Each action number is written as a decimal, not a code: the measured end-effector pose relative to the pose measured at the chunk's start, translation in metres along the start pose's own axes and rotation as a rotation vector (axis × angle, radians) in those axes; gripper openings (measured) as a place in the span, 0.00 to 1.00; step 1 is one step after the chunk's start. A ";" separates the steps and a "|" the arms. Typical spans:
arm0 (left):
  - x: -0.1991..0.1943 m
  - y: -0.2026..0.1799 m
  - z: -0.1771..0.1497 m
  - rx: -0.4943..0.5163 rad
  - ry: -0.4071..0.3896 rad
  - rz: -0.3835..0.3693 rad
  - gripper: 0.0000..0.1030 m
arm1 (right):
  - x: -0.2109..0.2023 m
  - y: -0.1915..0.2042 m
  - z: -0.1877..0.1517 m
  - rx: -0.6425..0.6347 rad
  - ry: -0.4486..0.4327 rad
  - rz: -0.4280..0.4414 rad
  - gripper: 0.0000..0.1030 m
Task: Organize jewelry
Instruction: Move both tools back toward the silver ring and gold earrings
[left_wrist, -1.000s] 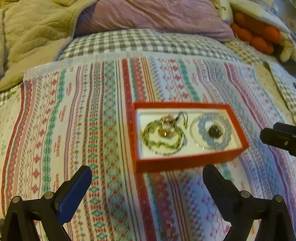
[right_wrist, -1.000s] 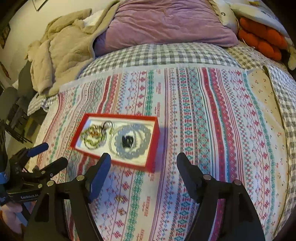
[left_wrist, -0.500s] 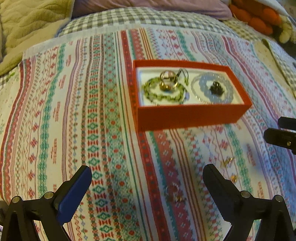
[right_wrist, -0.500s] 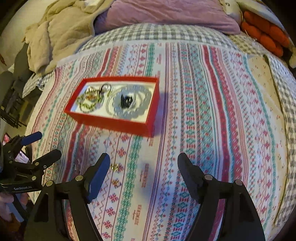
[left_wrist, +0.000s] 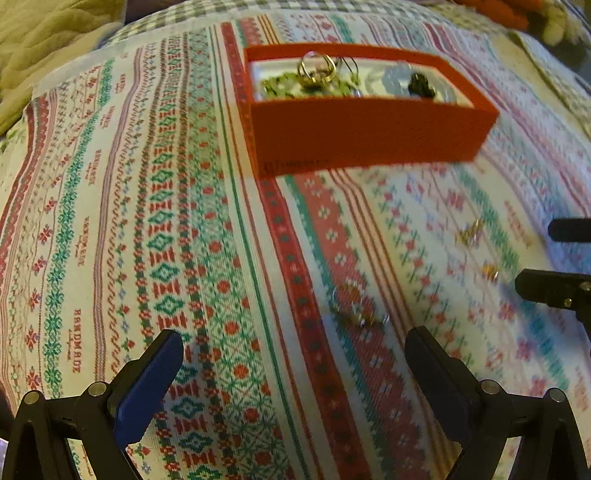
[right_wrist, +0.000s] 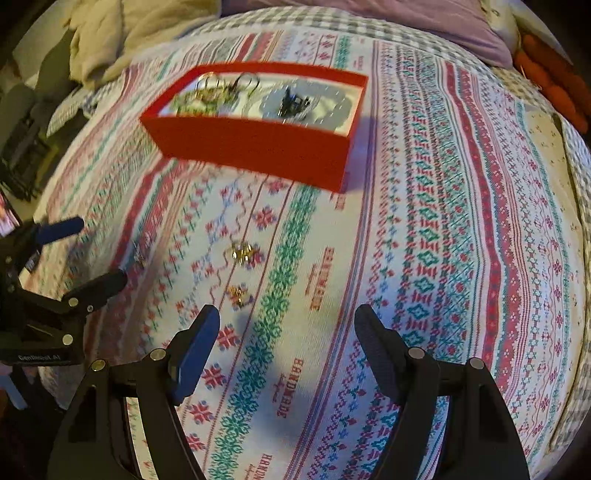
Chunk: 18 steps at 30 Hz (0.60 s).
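**Both grippers over loose jewelry on a patterned cloth**

Left gripper (left_wrist: 293, 354) hovers with its jaws wide apart and empty above a silver ring cluster (left_wrist: 356, 306). Right gripper (right_wrist: 286, 334), likewise spread and empty, hangs just short of two small gold earrings (right_wrist: 238, 293) (right_wrist: 242, 253). Beyond them on the striped cloth (right_wrist: 424, 258) stands the red box (right_wrist: 258, 144), holding a green bracelet (left_wrist: 284, 83), gold rings (left_wrist: 317, 68) and a dark charm (right_wrist: 291, 101).

The box (left_wrist: 369, 136) sits on the cloth (left_wrist: 166, 240) toward its far edge, bracelets (left_wrist: 284, 83) and rings inside. Nearer the near edge lie two earrings (right_wrist: 242, 253), one behind the other, and, left of them, what appears to be a ring (left_wrist: 352, 304).
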<state>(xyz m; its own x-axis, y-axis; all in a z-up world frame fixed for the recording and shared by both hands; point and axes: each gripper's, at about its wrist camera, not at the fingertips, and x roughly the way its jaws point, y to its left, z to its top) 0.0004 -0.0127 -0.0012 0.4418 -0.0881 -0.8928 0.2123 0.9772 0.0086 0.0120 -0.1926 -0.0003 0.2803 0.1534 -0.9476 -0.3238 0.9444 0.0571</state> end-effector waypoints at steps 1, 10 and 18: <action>0.001 -0.001 -0.002 0.008 0.000 0.000 0.96 | 0.002 0.001 -0.002 -0.002 0.002 -0.003 0.75; 0.009 -0.005 -0.018 0.045 -0.053 0.013 0.98 | 0.014 0.010 -0.010 -0.065 -0.019 -0.072 0.78; 0.017 -0.003 -0.019 0.041 -0.080 0.013 1.00 | 0.021 0.014 -0.009 -0.088 -0.050 -0.099 0.91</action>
<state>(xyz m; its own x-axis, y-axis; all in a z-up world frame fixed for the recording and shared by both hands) -0.0094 -0.0139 -0.0244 0.5129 -0.0918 -0.8535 0.2405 0.9698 0.0402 0.0051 -0.1793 -0.0227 0.3589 0.0770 -0.9302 -0.3700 0.9267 -0.0661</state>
